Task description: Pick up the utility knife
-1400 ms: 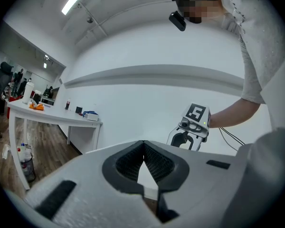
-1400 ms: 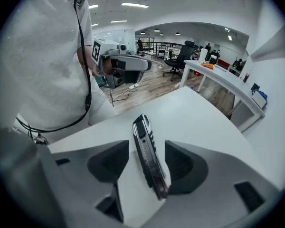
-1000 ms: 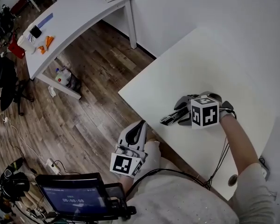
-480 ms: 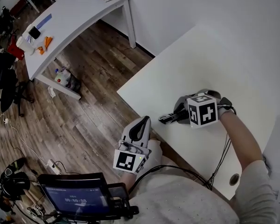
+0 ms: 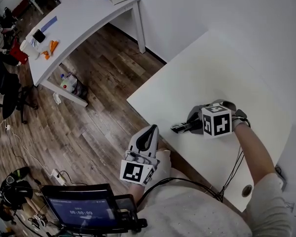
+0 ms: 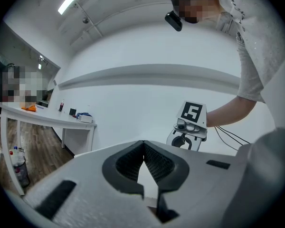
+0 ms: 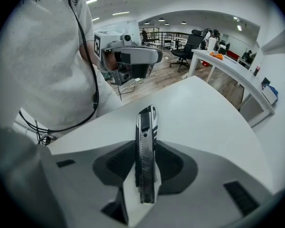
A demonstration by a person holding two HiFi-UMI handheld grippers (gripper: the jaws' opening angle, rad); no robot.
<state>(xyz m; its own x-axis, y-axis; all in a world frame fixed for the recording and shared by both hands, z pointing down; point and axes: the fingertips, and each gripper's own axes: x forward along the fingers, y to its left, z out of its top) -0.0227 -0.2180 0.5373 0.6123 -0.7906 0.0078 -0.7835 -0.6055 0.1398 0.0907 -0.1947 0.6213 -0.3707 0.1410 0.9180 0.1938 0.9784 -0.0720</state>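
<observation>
On table [image 5: 212,68], right tool [image 5: 189,127] just closed onto knife [image 7: 146,141]

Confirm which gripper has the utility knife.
The right gripper: its jaws have just been closing on the utility knife; the left gripper is shut and empty.

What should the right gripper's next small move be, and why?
Probably a short, straight lift. The right gripper has just been closing its fingers, which now pinch the utility knife. The knife appears to lie on the white table.
</observation>
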